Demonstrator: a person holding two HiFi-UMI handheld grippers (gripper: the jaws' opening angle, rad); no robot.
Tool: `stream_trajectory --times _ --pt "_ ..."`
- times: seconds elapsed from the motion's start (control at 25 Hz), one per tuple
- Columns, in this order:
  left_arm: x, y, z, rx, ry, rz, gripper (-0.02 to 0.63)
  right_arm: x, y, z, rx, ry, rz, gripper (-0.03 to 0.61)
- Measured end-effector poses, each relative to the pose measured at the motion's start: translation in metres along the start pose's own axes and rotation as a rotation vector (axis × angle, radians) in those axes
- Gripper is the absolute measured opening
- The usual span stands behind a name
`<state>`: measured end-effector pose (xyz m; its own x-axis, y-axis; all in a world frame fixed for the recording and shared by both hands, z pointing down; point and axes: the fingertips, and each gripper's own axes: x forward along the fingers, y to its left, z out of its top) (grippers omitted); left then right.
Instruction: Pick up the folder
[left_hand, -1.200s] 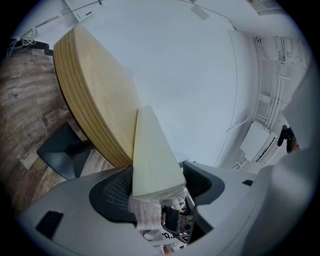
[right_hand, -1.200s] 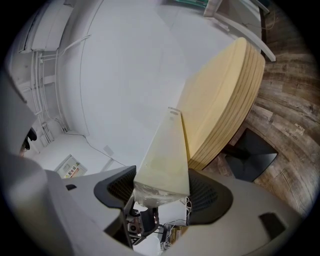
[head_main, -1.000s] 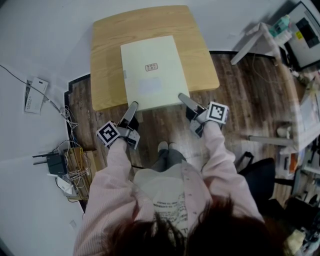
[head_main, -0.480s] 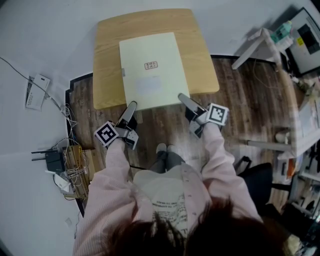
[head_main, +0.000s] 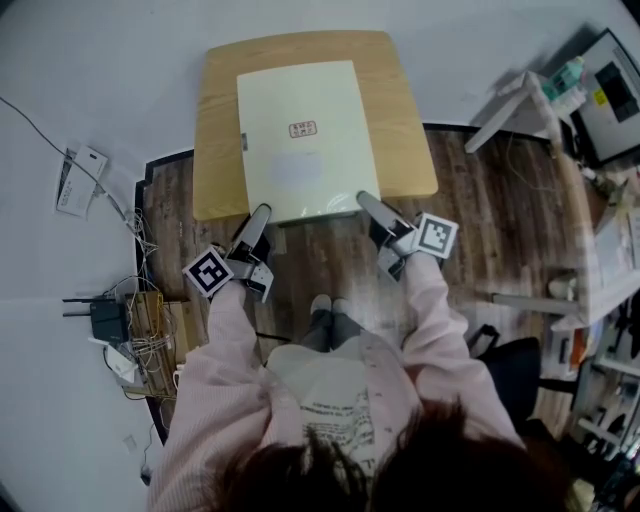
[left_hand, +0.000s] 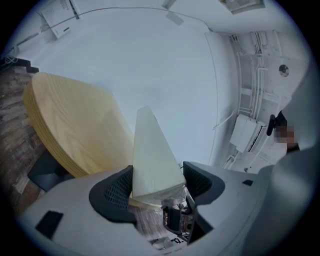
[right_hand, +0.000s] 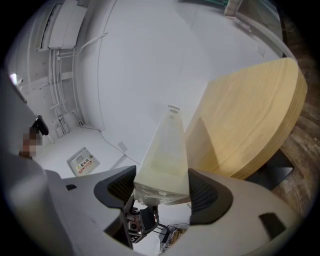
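Both left claw (head_main: 262, 212) and right claw (head_main: 366, 198) are clamping the folder (head_main: 300, 140). It is rising off the desk (head_main: 405, 120), so pickup is proceeding.

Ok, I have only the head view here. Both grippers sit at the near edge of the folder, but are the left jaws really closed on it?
Observer: Yes. In the left gripper view, the left gripper has the folder edge between its pads, and both pads touch it.
Operator: And the right one, please?
Observer: The same. The right gripper view shows the right gripper shut on the folder's edge, with one pad pressed on each face.
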<state>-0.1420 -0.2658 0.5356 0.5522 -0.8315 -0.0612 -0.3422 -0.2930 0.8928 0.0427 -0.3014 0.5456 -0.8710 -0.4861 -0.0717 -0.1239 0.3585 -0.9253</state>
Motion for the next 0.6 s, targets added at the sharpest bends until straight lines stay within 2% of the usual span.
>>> stream_trajectory --times 0.6 --pt "0.000 -0.027 0.018 0.062 -0.028 -0.046 0.325 0.005 0.030 0.009 -0.045 -0.026 0.037 0.318"
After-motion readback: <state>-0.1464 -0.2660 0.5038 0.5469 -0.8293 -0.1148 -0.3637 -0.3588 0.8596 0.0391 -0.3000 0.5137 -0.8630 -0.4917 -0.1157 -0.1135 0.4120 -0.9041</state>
